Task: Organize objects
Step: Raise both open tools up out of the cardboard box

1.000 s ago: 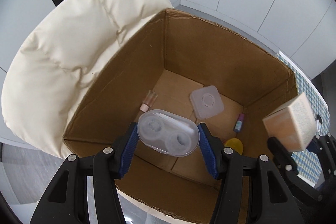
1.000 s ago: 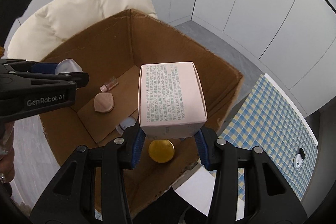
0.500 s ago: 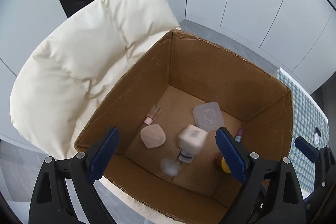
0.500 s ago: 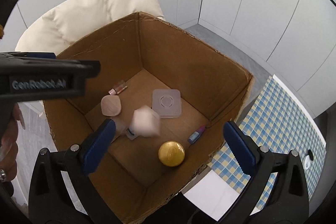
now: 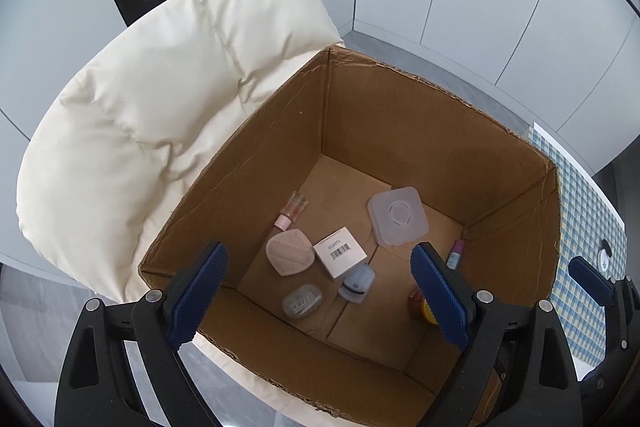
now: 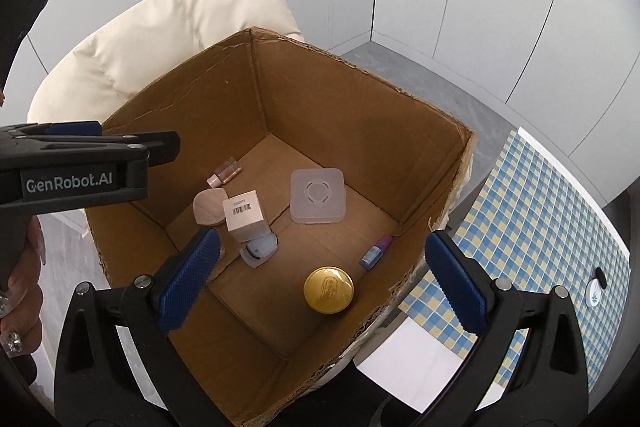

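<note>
While both claws hang spread and empty above the cardboard box [image 5: 400, 131], left gripper [image 5: 320, 291] and right gripper [image 6: 320, 283], the pink carton [image 6: 244, 213] and oval case [image 5: 303, 300] lie on its floor, low centre of frame.

**Browns, creams and a blue check**

I see a plain brown cardboard box [image 5: 400, 131] against a cream quilted cushion [image 5: 160, 107]. Inside it, a pale pink carton [image 6: 244, 213] shows a white label with a black barcode. Beside that lies a dusty pink compact [image 5: 289, 253], a frosted translucent square case [image 6: 318, 195], a clear lens case [image 5: 303, 300] and a small clear vial with a pink cap [image 5: 291, 211]. A gold round lid [image 6: 329, 289] gleams, and a little bottle [image 6: 375, 251] is blue with a purple cap. My left gripper [image 5: 320, 297] and right gripper [image 6: 320, 281] are black with blue ribbed pads. The bench [image 6: 540, 227] wears a blue, yellow and white check. The walls are white-grey.
</note>
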Demonstrator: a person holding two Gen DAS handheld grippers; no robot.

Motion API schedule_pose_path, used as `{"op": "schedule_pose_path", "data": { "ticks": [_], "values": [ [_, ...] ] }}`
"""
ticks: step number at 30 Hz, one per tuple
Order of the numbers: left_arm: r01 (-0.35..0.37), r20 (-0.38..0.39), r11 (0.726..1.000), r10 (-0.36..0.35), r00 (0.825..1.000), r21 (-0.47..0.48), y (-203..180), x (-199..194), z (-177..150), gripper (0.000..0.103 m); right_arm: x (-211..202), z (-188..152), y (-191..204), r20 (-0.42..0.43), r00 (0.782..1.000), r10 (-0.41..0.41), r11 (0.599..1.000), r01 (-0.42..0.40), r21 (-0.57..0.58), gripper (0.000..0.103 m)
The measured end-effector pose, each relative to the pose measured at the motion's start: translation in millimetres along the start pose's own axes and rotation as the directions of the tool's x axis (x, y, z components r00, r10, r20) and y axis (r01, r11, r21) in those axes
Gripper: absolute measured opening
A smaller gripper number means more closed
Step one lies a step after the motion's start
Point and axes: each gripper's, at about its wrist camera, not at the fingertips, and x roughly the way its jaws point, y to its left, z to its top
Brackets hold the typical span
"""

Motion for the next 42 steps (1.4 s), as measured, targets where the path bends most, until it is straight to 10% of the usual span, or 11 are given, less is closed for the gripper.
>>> {"op": "schedule_pose_path", "data": {
  "ticks": [42],
  "values": [
    [-0.002, 0.095, 0.993, -0.010, 0.995, 0.117, -26.0, -130.7, -117.0, 0.093, -131.3, -85.8, -8.7, 0.017, 1.000, -0.009, 0.996, 0.008, 0.085, 0.103]
  ]
}}
